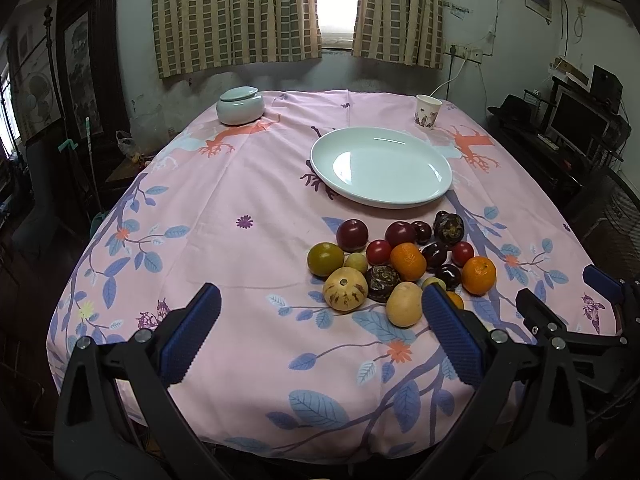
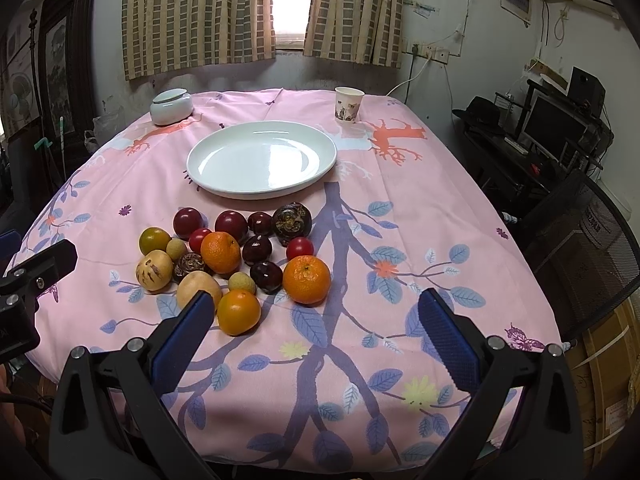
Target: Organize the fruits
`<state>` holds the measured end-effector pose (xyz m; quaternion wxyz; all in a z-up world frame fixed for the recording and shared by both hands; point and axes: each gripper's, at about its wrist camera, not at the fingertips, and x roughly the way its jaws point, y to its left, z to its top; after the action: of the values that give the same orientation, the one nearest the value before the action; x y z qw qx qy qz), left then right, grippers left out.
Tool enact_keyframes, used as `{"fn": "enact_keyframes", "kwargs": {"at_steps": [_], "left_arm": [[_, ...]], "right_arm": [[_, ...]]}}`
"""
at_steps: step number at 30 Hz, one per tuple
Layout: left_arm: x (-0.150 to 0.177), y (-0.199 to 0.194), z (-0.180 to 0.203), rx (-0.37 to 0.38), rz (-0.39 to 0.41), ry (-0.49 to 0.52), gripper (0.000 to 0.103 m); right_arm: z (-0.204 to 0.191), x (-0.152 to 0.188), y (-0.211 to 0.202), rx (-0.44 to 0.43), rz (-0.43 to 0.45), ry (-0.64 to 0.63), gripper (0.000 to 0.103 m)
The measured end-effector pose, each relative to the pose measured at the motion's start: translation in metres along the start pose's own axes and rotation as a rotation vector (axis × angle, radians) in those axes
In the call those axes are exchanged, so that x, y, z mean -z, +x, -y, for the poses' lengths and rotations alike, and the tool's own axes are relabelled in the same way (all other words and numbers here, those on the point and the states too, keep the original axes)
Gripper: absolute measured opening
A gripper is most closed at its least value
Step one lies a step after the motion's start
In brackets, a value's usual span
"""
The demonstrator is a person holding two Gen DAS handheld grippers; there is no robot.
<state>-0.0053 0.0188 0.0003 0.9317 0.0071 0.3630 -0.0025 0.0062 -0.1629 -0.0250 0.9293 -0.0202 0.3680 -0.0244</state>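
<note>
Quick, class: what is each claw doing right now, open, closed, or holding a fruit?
Left claw: open, holding nothing, short of the fruit pile.
Right claw: open, holding nothing, above the tablecloth.

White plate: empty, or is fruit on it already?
Empty. The white plate shows only bare glaze in both views; the fruit pile sits on the tablecloth nearby.

A lidded pale ceramic jar [image 1: 240, 106] sits far ahead-left; a floral paper cup [image 2: 349, 105] far ahead-right, on the pink leaf-patterned tablecloth [image 2: 400, 240] covering the desk.
</note>
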Motion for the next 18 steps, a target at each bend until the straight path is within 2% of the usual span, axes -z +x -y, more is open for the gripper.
{"fn": "enact_keyframes", "kwargs": {"at_steps": [18], "left_arm": [[0.0028,0.0025,-0.0022,0.000,-0.006,0.002,0.101]], "right_arm": [[-0.0050,0.0039,0.0056,-0.026,-0.007,-0.004,0.102]]}}
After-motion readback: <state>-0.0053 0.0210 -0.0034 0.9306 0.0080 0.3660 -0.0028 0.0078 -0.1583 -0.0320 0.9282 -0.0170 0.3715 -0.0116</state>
